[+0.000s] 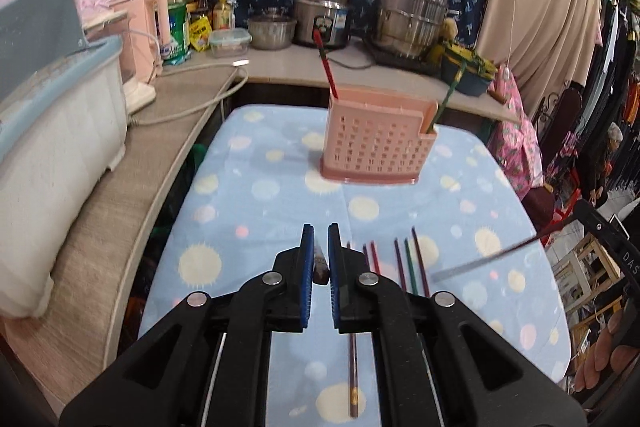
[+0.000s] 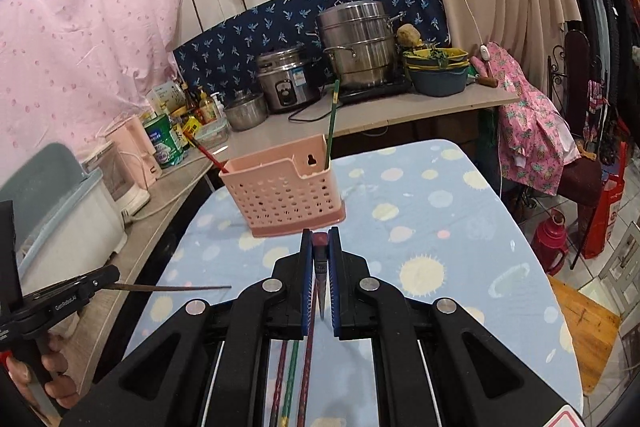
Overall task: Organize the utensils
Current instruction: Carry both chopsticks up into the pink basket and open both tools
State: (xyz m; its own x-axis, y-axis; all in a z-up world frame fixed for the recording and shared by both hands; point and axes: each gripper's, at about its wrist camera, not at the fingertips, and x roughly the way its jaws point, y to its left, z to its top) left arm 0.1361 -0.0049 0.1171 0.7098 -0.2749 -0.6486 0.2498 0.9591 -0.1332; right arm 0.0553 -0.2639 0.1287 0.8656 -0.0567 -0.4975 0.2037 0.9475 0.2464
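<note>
Each clenched gripper, left (image 1: 321, 247) and right (image 2: 321, 251), grips what seems a chopstick, largely hidden; pink holder (image 2: 282, 193) stands beyond, cloth between bare.

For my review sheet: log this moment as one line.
left gripper: shut on chopstick | right gripper: shut on chopstick | pink holder: two chopsticks inside | several loose on table

White lettering reading "GemRobot.AI" stood on the black body of the left gripper (image 2: 231, 287), and the letters "DAS" ran along the black arm of the right gripper (image 1: 434, 275). Labels on the counter's tins and bottles were too blurred to read.
</note>
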